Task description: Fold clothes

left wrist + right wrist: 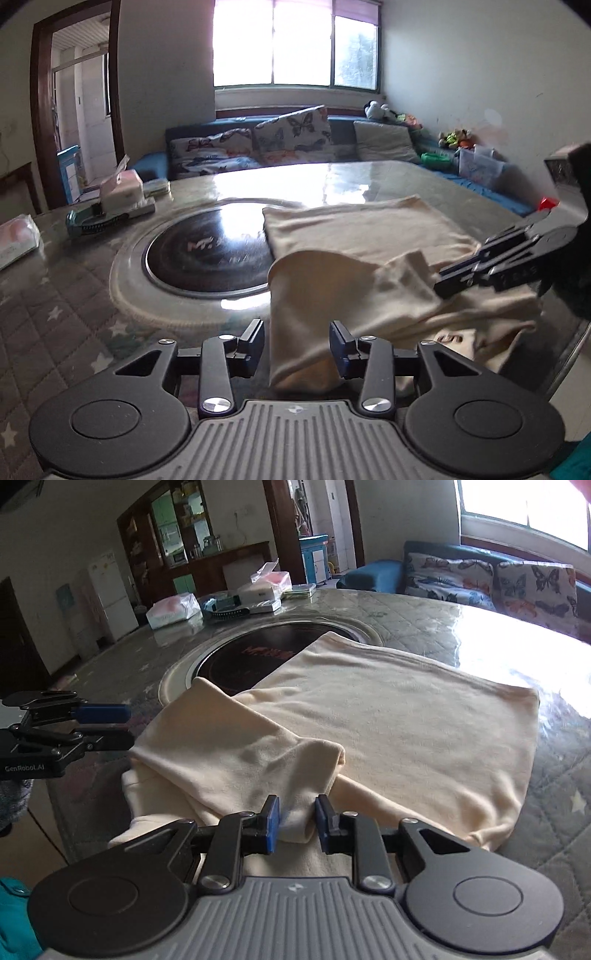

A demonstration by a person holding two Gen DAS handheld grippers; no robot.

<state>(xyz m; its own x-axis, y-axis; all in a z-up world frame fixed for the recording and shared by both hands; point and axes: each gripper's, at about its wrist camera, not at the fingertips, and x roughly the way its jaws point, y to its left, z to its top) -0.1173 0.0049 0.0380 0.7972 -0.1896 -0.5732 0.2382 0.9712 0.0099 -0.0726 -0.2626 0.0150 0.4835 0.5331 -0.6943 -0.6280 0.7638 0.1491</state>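
- We see the cream garment (388, 716) lying on the tabletop (461, 627), near edge folded over.
- Left claw (296, 345): released, pads astride a hanging flap, not pressing.
- Right claw (295, 821): clenched on a bunched fold.
- We judge the cloth light, limp, prone to sagging; we should grip hems or corners.

The glossy quilted surface (461, 627) carries a cream garment (388, 716) partly over its round black inset (240, 657), with tissue packs (173, 609) and boxes (258, 590) far off.
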